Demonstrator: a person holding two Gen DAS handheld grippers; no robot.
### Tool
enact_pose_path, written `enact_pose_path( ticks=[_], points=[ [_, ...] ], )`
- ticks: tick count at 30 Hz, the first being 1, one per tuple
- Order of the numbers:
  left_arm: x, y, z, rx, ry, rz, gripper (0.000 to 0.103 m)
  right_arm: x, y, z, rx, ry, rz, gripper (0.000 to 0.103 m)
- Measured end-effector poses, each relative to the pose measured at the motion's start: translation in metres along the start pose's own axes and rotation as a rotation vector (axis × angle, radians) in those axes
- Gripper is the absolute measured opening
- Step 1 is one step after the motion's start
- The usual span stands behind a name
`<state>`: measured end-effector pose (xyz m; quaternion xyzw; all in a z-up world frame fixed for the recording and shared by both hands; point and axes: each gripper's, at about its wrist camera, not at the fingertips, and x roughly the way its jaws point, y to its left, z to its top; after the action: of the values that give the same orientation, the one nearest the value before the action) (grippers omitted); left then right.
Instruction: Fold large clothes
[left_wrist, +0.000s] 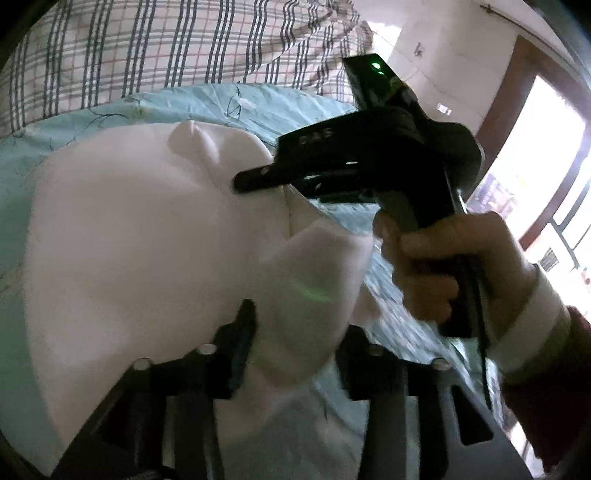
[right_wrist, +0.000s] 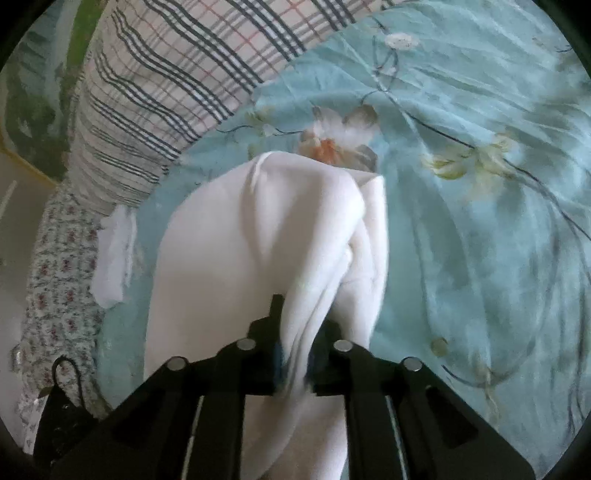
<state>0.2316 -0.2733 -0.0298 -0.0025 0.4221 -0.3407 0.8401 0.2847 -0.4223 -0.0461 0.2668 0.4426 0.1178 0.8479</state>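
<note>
left wrist view: white garment (left_wrist: 140, 236) already folded over, bundled on teal bedsheet (left_wrist: 221, 107); left gripper (left_wrist: 295, 332) jaws apart, cloth between, not pinched.
right wrist view: right gripper (right_wrist: 295, 350) nearly closed, pinching garment edge. Long axis runs away toward plaid pillow (right_wrist: 166, 85).
left to do: flatten, final fold likely.

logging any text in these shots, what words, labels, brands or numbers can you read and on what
"CAS", or something close to it: raised letters on the side of the right gripper, as the left wrist view shows it; blurred, so the reading is unsure.
No print shows on the white garment, the floral teal bedsheet, the plaid quilt or the left gripper.
The bright window scene is too blurred to read.
</note>
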Motion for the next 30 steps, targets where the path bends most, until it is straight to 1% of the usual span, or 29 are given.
enact_pose_path(
  ticks=[1,2,3,4,5,6,8,10,11,12,15,16,19,22,23,24,25,27,28,29,30],
  points=[
    [-0.011,0.003,-0.004,-0.006,-0.005,-0.006,0.061,-0.007,0.001,-0.002,-0.009,-0.017,-0.022,0.022],
    [-0.027,0.009,-0.009,-0.019,-0.017,-0.002,0.067,-0.015,0.004,-0.006,-0.019,-0.035,-0.053,0.031],
    [-0.036,0.013,-0.012,-0.030,-0.027,0.006,0.076,-0.022,0.006,-0.009,-0.020,-0.046,-0.070,0.040],
    [-0.049,0.018,-0.016,-0.046,-0.042,0.013,0.080,-0.027,0.006,-0.011,-0.016,-0.056,-0.081,0.067],
    [-0.061,0.026,-0.019,-0.066,-0.055,0.017,0.082,-0.033,0.007,-0.016,-0.010,-0.076,-0.091,0.087],
    [-0.071,0.036,-0.021,-0.091,-0.064,0.033,0.084,-0.039,0.009,-0.022,-0.009,-0.097,-0.085,0.090],
    [-0.082,0.061,-0.020,-0.145,-0.072,0.074,0.086,-0.038,0.011,-0.029,-0.017,-0.076,-0.062,0.091],
    [-0.084,0.086,-0.017,-0.202,-0.069,0.085,0.086,-0.033,0.009,-0.034,-0.013,-0.049,-0.056,0.091],
    [-0.082,0.099,-0.015,-0.240,-0.056,0.084,0.086,-0.029,0.008,-0.036,-0.011,-0.038,-0.054,0.091],
    [-0.079,0.114,-0.013,-0.287,-0.038,0.070,0.086,-0.026,0.006,-0.037,-0.009,-0.029,-0.051,0.091],
    [-0.066,0.151,-0.011,-0.412,-0.012,-0.015,0.085,-0.016,-0.001,-0.038,0.028,-0.007,-0.023,0.091],
    [-0.063,0.158,-0.010,-0.438,-0.011,-0.024,0.085,-0.016,-0.002,-0.038,0.038,-0.007,-0.011,0.091],
    [-0.045,0.176,-0.005,-0.469,0.008,-0.062,0.085,-0.015,-0.005,-0.037,0.052,-0.011,0.015,0.091],
    [-0.022,0.186,-0.004,-0.508,0.051,-0.131,0.087,-0.012,-0.008,-0.035,0.061,-0.005,0.037,0.091],
    [-0.014,0.189,-0.003,-0.527,0.066,-0.157,0.088,-0.011,-0.008,-0.034,0.062,-0.002,0.041,0.091],
    [-0.006,0.191,-0.002,-0.539,0.076,-0.174,0.094,-0.009,-0.008,-0.032,0.062,0.003,0.044,0.091],
    [-0.001,0.193,-0.003,-0.549,0.086,-0.191,0.096,-0.005,-0.008,-0.031,0.059,0.010,0.050,0.091],
    [0.010,0.194,-0.001,-0.542,0.091,-0.196,0.095,0.001,-0.006,-0.029,0.047,0.030,0.055,0.089],
    [0.012,0.191,0.001,-0.517,0.083,-0.192,0.092,0.006,-0.002,-0.028,0.030,0.039,0.049,0.083],
    [0.013,0.185,0.003,-0.481,0.082,-0.177,0.089,0.011,0.002,-0.028,0.012,0.056,0.042,0.065],
    [0.016,0.180,0.005,-0.454,0.082,-0.157,0.082,0.017,0.004,-0.029,0.004,0.075,0.026,0.058]
  ],
)
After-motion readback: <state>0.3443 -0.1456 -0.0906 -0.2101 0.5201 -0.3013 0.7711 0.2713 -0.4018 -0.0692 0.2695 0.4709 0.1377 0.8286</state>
